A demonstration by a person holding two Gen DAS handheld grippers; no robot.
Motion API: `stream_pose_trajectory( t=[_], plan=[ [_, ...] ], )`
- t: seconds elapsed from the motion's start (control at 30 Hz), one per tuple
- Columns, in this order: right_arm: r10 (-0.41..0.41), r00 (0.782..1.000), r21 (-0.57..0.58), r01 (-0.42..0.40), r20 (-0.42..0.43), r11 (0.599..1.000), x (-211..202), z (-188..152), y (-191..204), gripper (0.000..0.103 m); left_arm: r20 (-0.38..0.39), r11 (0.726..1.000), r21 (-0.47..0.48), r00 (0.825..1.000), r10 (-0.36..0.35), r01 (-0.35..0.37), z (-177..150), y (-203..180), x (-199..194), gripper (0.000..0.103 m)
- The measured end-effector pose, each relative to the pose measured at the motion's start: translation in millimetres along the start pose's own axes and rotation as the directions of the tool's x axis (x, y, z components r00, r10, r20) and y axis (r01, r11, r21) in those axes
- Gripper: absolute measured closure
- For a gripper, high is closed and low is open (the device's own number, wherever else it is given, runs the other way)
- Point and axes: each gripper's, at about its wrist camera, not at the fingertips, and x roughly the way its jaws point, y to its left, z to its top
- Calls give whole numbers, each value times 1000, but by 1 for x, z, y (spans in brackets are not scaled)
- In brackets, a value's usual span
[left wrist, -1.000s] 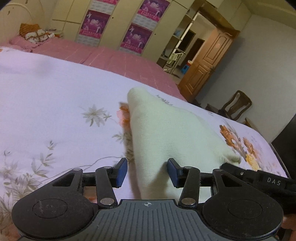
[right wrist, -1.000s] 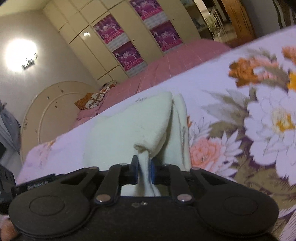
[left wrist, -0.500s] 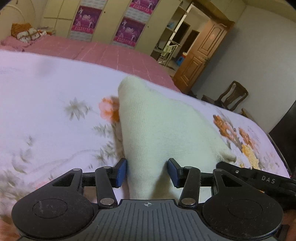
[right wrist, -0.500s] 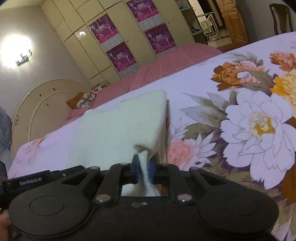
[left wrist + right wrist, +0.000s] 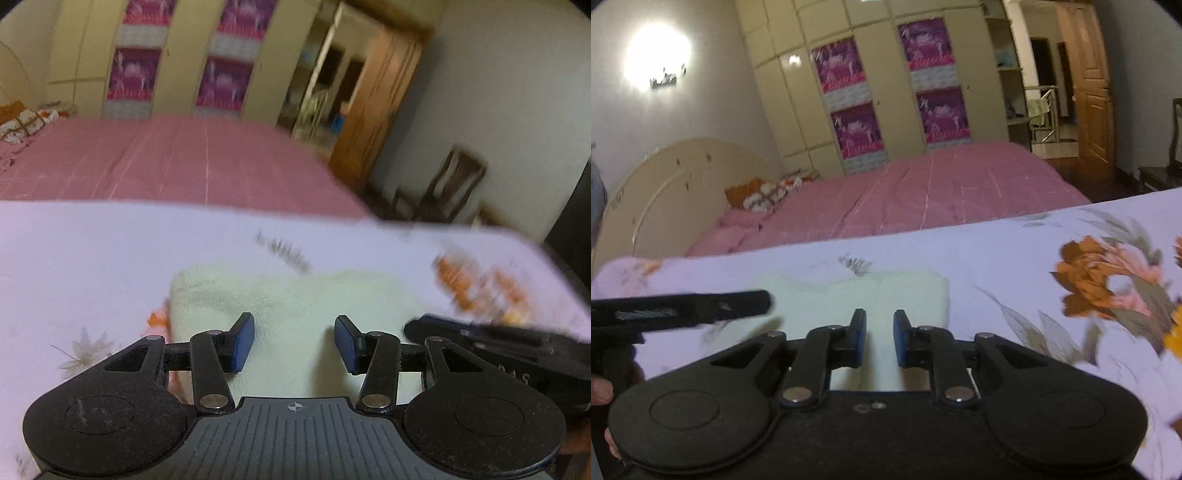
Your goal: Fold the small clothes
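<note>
A cream cloth [image 5: 295, 295] lies flat and folded on the floral bed sheet [image 5: 92, 258]. My left gripper [image 5: 294, 343] hovers over its near part, open, and its pads press on nothing. In the right wrist view the same cloth [image 5: 849, 291] lies just ahead of my right gripper [image 5: 880, 339]. Those jaws are opening, a narrow gap shows between the blue pads, and no fabric is pinched there. Each view catches the other gripper as a black bar: the right one [image 5: 498, 343] and the left one [image 5: 683, 308]. The picture is blurred by motion.
The sheet [image 5: 1015, 266] carries large orange flowers on the right. Beyond it stands a second bed with a pink cover [image 5: 942, 184] and a round headboard [image 5: 665, 192]. A wardrobe [image 5: 879, 92], a wooden door [image 5: 1093, 92] and a chair [image 5: 454, 184] line the far side.
The cloth hung in a raised peak from the shut right gripper; now it lies flat and that gripper's pads have parted off it. Both views have rolled and swung across the bed.
</note>
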Motion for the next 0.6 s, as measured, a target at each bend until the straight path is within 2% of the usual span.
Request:
stream_pose_trajectory(
  t=[0.07, 0.2, 0.33, 0.4, 0.6],
  plan=[
    [-40, 996, -20, 38, -78, 999, 19, -4, -5, 87, 8, 999, 17, 1000, 27, -28, -3, -1, 6, 52],
    [-30, 998, -9, 30, -56, 1000, 16, -11, -8, 86, 26, 998, 38, 999, 42, -43, -7, -4, 0, 52],
    [-43, 998, -22, 42, -36, 999, -1, -11, 2, 84, 80, 992, 108, 995, 55, -63, -15, -19, -32, 51],
    [-23, 1000, -48, 22, -16, 999, -16, -14, 10, 81, 91, 986, 148, 994, 67, -80, -29, -25, -46, 51],
    [-66, 998, -163, 62, -22, 985, -39, -41, 34, 80, 113, 957, 254, 987, 112, -138, -67, -40, -81, 52]
  ],
)
